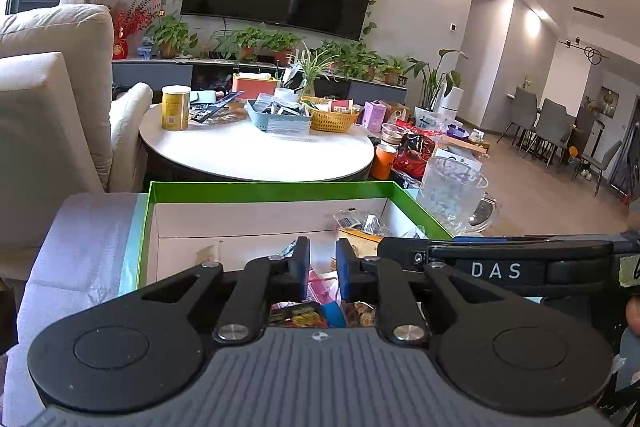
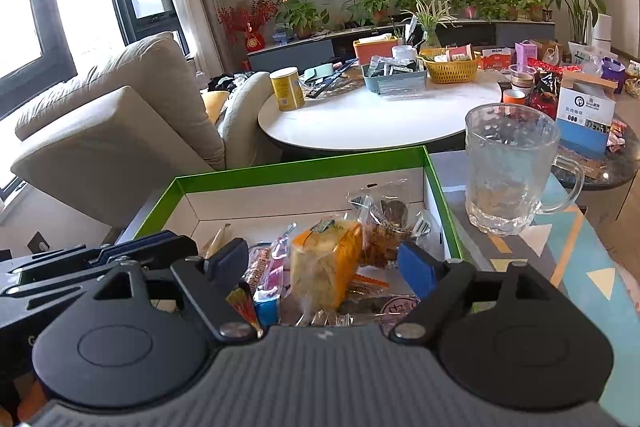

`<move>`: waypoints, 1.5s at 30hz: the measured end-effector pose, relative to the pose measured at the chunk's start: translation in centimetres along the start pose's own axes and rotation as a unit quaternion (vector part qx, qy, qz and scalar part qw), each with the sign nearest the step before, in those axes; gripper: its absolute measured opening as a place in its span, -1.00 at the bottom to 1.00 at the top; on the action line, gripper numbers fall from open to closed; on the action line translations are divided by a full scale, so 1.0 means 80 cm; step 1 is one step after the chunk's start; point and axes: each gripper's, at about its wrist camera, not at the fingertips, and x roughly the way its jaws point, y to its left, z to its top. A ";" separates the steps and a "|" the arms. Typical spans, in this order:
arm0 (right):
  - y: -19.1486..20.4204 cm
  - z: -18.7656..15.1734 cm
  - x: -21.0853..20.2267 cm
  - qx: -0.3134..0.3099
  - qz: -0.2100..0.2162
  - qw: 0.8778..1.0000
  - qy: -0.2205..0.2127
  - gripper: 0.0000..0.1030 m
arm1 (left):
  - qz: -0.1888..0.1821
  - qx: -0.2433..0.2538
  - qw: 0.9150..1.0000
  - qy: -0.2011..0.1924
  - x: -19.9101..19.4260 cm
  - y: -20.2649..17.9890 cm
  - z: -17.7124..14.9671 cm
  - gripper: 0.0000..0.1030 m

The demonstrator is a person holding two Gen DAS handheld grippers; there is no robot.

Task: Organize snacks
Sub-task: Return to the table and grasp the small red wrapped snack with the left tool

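A green-rimmed white box (image 1: 272, 190) holds several wrapped snacks; it also shows in the right wrist view (image 2: 304, 169). My left gripper (image 1: 322, 273) hovers over the box's near end, its jaws a narrow gap apart with nothing between them. My right gripper (image 2: 326, 263) is open wide over the snacks. An orange-and-white wrapped cake (image 2: 324, 265) stands between its fingers, blurred, touching neither pad. A clear bag of brown snacks (image 2: 384, 223) lies behind it. The right gripper's body (image 1: 500, 267) crosses the left wrist view at right.
A clear glass mug (image 2: 510, 167) stands right of the box on a patterned cloth. Beyond is a round white table (image 2: 360, 119) with a yellow tin (image 2: 286, 89), a grey tray and a yellow basket (image 2: 452, 67). A beige sofa (image 2: 112, 119) is at left.
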 end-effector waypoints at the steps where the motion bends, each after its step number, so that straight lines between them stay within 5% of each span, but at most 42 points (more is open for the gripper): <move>1: 0.000 -0.001 -0.001 -0.002 -0.001 1.000 0.000 0.14 | 0.000 0.000 1.000 0.000 -0.002 -0.001 -0.001 -0.75; 13: 0.005 -0.001 -0.046 -0.014 0.004 1.000 -0.017 0.14 | 0.004 0.007 1.000 -0.024 -0.056 -0.009 -0.012 -0.72; 19: 0.007 -0.026 -0.073 -0.037 -0.003 0.999 -0.012 0.14 | 0.014 -0.009 1.000 0.005 -0.083 -0.003 -0.043 -0.61; 24: 0.002 -0.035 -0.088 -0.036 -0.001 0.999 -0.005 0.14 | 0.006 0.019 1.000 0.018 -0.116 -0.014 -0.066 -0.30; 30: -0.004 -0.052 -0.101 -0.028 -0.003 1.000 0.003 0.14 | -0.014 0.056 0.996 0.074 -0.141 -0.026 -0.117 -0.16; 37: 0.000 -0.079 -0.109 -0.028 0.014 0.999 0.032 0.14 | 0.001 0.107 0.986 0.128 -0.125 -0.037 -0.161 -0.16; 41: 0.011 -0.096 -0.121 -0.052 0.017 0.998 0.038 0.14 | 0.006 0.075 0.990 0.118 -0.116 -0.026 -0.163 -0.45; 45: 0.019 -0.111 -0.123 -0.067 0.037 0.996 0.054 0.14 | 0.021 0.052 0.993 0.100 -0.132 -0.020 -0.161 -0.52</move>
